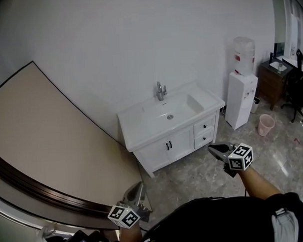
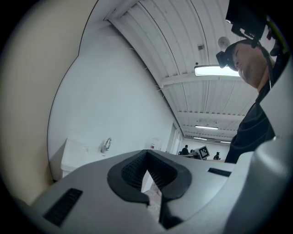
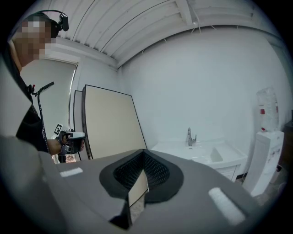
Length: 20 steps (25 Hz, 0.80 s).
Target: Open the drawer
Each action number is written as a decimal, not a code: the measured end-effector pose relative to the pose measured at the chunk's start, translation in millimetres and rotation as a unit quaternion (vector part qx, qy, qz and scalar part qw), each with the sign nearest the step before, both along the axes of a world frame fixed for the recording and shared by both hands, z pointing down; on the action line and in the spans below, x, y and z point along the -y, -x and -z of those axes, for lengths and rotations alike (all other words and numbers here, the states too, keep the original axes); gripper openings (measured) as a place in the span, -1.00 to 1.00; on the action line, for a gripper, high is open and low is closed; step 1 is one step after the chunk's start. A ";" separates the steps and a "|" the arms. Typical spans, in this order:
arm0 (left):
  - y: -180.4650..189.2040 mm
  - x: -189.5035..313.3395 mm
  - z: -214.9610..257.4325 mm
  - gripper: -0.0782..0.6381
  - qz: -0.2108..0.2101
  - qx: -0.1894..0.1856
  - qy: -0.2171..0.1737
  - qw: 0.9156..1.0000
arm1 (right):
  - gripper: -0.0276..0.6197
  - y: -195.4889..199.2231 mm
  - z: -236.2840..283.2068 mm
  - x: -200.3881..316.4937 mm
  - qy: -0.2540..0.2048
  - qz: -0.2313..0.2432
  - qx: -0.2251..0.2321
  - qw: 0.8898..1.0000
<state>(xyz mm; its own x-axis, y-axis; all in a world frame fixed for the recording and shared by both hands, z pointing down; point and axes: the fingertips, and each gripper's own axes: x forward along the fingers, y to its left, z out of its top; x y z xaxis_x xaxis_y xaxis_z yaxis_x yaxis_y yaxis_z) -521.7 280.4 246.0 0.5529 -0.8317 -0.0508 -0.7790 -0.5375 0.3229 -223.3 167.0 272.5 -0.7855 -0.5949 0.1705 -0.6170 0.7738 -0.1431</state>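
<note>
The two drawers [image 1: 204, 132] sit stacked at the right end of a white vanity cabinet [image 1: 165, 147] against the wall, both flush w/ the cabinet front, i.e. closed; double doors w/ dark handles are just left of them. On top, a white basin [image 1: 175, 108] w/ a chrome faucet [image 1: 161, 91] at its back edge. The right gripper [image 1: 213, 149] is near the drawers but apart from them, low and to their right, touching nothing. Its jaws are together at the tips w/ nothing between them, and it points roughly level toward the cabinet from an outstretched forearm. The left gripper [image 1: 139, 185] is well apart from the cabinet, down by the person's body and near the foot of a big beige board [image 1: 46, 132] leaning on the wall. Its jaws also meet at the tips and hold nothing. Right of the cabinet stands a water dispenser [image 1: 241, 105] w/ a bottle [image 1: 244, 56] on top, and beyond that a pink bin [image 1: 266, 124] on the floor; its contents can't be made out.
</note>
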 end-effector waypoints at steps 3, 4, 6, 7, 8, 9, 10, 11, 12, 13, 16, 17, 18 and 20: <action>-9.8 22.6 3.9 -0.81 0.012 0.005 0.000 1.000 | -0.92 -3.4 -1.7 31.3 0.002 0.016 0.005 1.000; -14.5 31.8 4.4 -0.81 0.017 0.007 0.000 1.000 | -0.92 -5.9 -2.8 43.6 0.001 0.023 0.006 1.000; -24.7 52.0 3.2 -0.81 0.028 0.010 -0.005 1.000 | -0.92 -13.6 -6.0 71.1 0.002 0.036 0.006 0.999; -31.0 62.4 2.4 -0.81 0.034 0.010 -0.009 0.999 | -0.92 -18.9 -6.9 85.9 0.002 0.042 0.007 0.999; -39.0 72.7 3.1 -0.81 0.039 0.011 -0.011 0.999 | -0.92 -25.2 -6.3 101.2 0.002 0.047 0.008 0.999; -48.7 82.8 5.2 -0.81 0.044 0.012 -0.010 0.999 | -0.92 -32.3 -3.7 116.4 0.000 0.052 0.010 0.999; -59.2 93.2 8.1 -0.81 0.049 0.013 -0.008 0.999 | -0.92 -40.0 0.3 131.2 -0.003 0.057 0.013 0.998; -70.1 103.8 11.8 -0.81 0.055 0.014 -0.005 0.998 | -0.92 -48.1 5.0 145.1 -0.007 0.062 0.016 0.998; -80.7 114.7 15.0 -0.81 0.060 0.012 -0.003 0.998 | -0.92 -56.4 9.4 157.8 -0.010 0.067 0.018 0.998; -90.4 125.8 16.2 -0.81 0.063 0.009 -0.003 0.998 | -0.92 -64.9 12.4 169.3 -0.013 0.072 0.018 0.997; -118.9 157.8 15.5 -0.81 0.063 0.001 -0.010 0.998 | -0.92 -90.5 11.4 198.9 -0.016 0.081 0.014 0.996; -128.4 167.5 16.6 -0.81 0.062 0.003 -0.011 0.998 | -0.92 -98.7 8.7 207.9 -0.015 0.082 0.013 0.996; -137.0 176.7 16.9 -0.81 0.061 0.005 -0.010 0.998 | -0.92 -106.9 5.7 216.8 -0.013 0.081 0.012 0.997; -150.9 194.1 16.1 -0.81 0.058 0.002 -0.005 0.998 | -0.92 -122.7 0.6 234.2 -0.007 0.075 0.016 0.997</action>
<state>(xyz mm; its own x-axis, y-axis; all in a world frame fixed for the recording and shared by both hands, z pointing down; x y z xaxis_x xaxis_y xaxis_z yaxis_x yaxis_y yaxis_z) -370.8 86.3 229.9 0.4530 -0.8896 -0.0576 -0.8375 -0.4468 0.3145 -100.6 -67.2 271.9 -0.8708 -0.4721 0.1372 -0.4893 0.8593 -0.1489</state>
